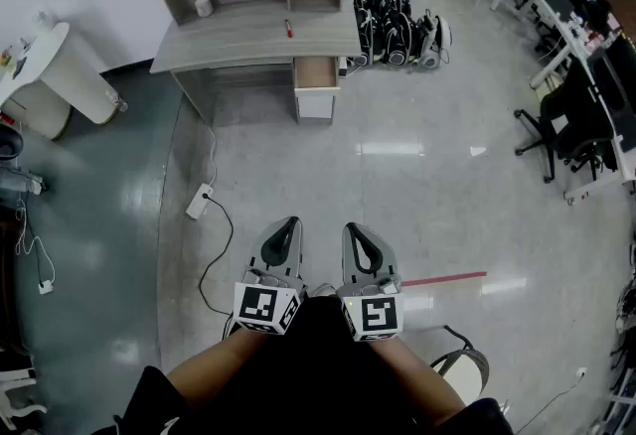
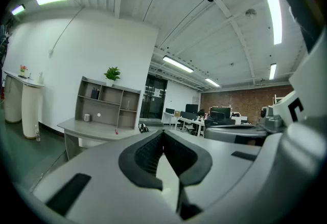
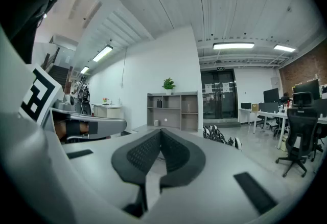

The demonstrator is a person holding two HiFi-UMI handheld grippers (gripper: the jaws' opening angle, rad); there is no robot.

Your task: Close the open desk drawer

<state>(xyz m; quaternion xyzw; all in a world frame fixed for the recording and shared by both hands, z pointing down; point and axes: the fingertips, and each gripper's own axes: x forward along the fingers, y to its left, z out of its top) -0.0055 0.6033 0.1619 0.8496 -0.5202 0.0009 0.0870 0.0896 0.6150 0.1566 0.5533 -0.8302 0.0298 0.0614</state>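
A grey desk with a shelf unit stands far ahead against the white wall. Its drawer is pulled out at the desk's right end, above a white cabinet front. Both grippers hang side by side over the floor, well short of the desk. My left gripper is shut and holds nothing. My right gripper is shut too, tips together and empty. In the left gripper view the desk lies far off to the left of the shut jaws. The right gripper view shows the shelf unit straight ahead.
A power strip and its black cable lie on the floor left of my path. Bags are heaped right of the desk. Office chairs and desks line the right side. A white round counter stands at the left.
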